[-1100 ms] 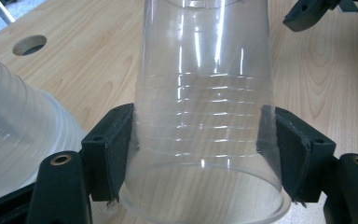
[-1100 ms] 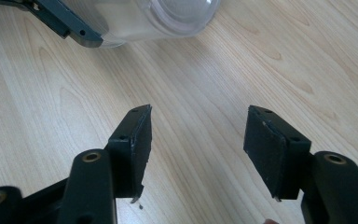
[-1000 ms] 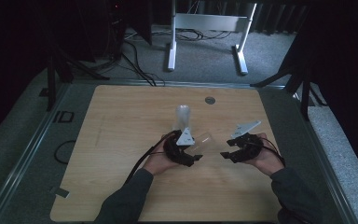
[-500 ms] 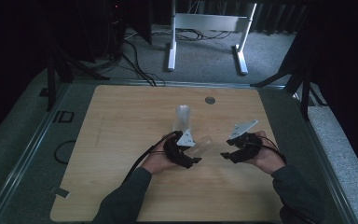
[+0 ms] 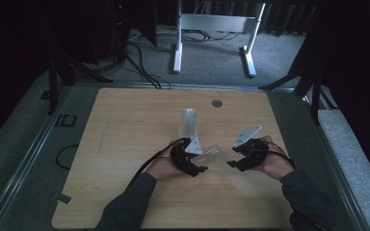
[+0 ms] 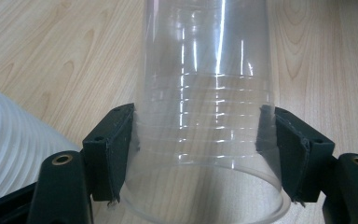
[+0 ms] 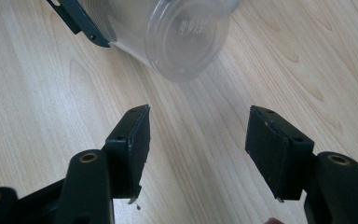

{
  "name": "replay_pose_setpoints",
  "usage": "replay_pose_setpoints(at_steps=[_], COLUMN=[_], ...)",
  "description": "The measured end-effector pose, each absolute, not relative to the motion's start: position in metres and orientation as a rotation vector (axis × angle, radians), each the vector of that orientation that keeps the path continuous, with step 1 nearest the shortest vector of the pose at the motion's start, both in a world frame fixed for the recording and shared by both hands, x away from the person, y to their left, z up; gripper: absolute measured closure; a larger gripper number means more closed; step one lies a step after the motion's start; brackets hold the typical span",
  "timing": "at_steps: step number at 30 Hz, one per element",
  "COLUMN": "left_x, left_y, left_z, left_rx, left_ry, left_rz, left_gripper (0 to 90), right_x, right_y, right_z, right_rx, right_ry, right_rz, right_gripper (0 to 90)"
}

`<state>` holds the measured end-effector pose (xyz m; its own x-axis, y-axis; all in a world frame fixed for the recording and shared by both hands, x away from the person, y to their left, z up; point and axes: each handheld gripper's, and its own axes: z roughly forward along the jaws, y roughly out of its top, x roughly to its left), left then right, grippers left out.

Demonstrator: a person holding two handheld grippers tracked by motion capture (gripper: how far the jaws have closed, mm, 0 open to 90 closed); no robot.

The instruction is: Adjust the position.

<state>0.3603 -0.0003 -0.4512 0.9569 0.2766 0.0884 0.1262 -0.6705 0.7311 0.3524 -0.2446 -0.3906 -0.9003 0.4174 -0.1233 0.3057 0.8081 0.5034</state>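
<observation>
left gripper (image 5: 198, 163): pinching clear cup (image 6: 205, 116) sideways, low over desk (image 5: 125, 144) middle, toward near edge | right gripper (image 7: 198, 140): jaws just opening, spread, nothing between, facing cup's base

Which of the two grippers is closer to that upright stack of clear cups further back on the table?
Left. The left gripper sits just in front of the stack of cups; the right gripper is off to the stack's right.
</observation>
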Motion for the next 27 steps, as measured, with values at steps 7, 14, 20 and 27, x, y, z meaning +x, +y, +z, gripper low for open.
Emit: replay_pose_setpoints(at_steps=[7,14,20,27], left_x=[0.36,0.359,0.358,0.357], left_y=[-0.002,-0.003,-0.005,-0.006], left_z=[-0.451,-0.449,-0.45,-0.451], left_rx=[2.335,2.358,2.38,2.401], left_ry=[0.251,0.223,0.201,0.185], left_rz=[0.23,0.219,0.222,0.224], left_gripper=[29.5,29.4,29.4,29.4], right_x=[0.351,0.35,0.349,0.348], right_y=[-0.24,-0.234,-0.231,-0.226], right_z=[-0.39,-0.389,-0.388,-0.388], right_rx=[0.524,0.471,0.433,0.398], right_ry=[2.791,2.821,2.844,2.86], right_rz=[0.679,0.642,0.613,0.578], right_gripper=[39.5,39.3,39.3,39.2])
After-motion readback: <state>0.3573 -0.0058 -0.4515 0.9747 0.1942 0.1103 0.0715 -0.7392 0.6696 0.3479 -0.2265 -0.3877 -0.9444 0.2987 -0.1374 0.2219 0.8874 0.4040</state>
